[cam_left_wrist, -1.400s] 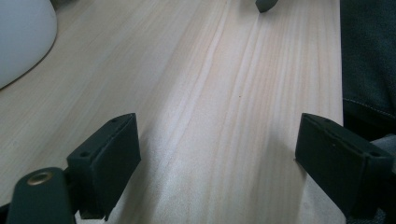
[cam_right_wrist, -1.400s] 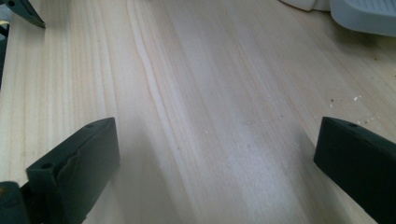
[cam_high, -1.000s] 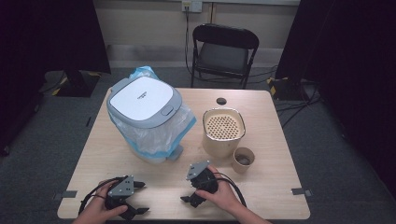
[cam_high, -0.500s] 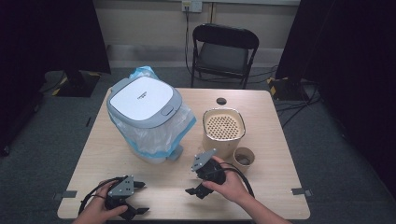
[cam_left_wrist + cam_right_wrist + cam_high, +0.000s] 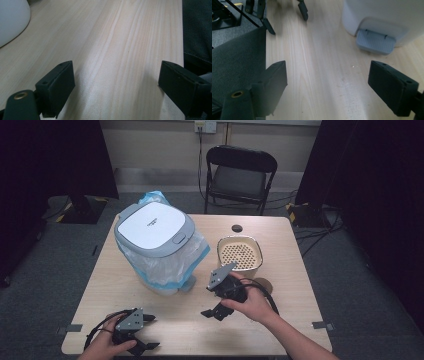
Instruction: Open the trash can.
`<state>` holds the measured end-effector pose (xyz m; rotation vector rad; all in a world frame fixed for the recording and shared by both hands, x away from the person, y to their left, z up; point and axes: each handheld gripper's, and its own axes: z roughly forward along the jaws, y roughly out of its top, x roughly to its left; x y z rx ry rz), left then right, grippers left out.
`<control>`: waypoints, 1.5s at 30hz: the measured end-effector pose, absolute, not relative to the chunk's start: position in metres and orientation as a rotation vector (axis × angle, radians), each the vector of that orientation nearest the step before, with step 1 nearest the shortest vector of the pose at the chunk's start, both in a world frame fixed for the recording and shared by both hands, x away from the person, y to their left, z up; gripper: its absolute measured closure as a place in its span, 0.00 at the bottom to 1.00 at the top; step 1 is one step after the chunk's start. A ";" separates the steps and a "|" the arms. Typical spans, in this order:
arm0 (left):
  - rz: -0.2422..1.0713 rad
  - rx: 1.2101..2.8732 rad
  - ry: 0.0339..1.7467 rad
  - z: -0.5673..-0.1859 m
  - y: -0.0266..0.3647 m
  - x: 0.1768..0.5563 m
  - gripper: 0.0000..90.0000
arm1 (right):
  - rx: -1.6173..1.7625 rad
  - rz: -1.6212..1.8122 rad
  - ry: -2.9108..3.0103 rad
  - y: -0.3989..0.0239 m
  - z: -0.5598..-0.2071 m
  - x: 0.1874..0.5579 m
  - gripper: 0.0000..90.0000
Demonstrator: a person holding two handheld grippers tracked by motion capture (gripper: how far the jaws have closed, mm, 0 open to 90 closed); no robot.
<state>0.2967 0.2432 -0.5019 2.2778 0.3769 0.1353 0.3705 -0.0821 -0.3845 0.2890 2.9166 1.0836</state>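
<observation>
The left gripper (image 5: 136, 340) rests low with jaws apart; the right gripper (image 5: 218, 312), jaws just narrowed, gapes empty.

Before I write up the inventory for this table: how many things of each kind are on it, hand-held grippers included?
Pedal bins with a bag liner: 1, the bin
Beige perforated-top containers: 1, the container
Small dark round things: 1, the disc
Hand-held grippers: 2, the left gripper and the right gripper
Total: 5
</observation>
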 end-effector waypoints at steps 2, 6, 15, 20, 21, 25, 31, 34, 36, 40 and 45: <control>0.136 2.278 0.376 -0.502 0.243 0.297 0.14 | 0.289 1.078 2.910 -0.082 -0.376 0.373 0.17; 0.135 2.278 0.377 -0.502 0.243 0.297 0.14 | 0.258 1.056 2.910 -0.080 -0.360 0.377 0.17; 0.134 2.273 0.381 -0.502 0.243 0.296 0.14 | 0.221 1.067 2.899 -0.072 -0.327 0.387 0.17; 0.139 2.278 0.374 -0.502 0.243 0.297 0.14 | 0.207 1.081 2.884 -0.067 -0.312 0.392 0.17; 0.139 2.278 0.373 -0.502 0.243 0.297 0.14 | 0.211 1.082 2.883 -0.067 -0.309 0.393 0.17; 0.138 2.275 0.373 -0.502 0.243 0.297 0.14 | 0.191 1.082 2.875 -0.063 -0.301 0.398 0.17; 0.134 2.282 0.371 -0.502 0.243 0.297 0.14 | 0.207 1.102 2.871 -0.058 -0.287 0.404 0.17; 0.135 2.285 0.370 -0.501 0.243 0.297 0.14 | 0.206 1.119 2.866 -0.056 -0.281 0.407 0.17; 0.135 2.282 0.371 -0.502 0.243 0.297 0.14 | 0.196 1.119 2.858 -0.055 -0.277 0.410 0.17; 0.134 2.280 0.373 -0.502 0.243 0.297 0.14 | 0.204 1.114 2.862 -0.053 -0.273 0.414 0.17; 0.135 2.284 0.369 -0.501 0.243 0.297 0.14 | 0.216 1.103 2.865 -0.051 -0.267 0.419 0.17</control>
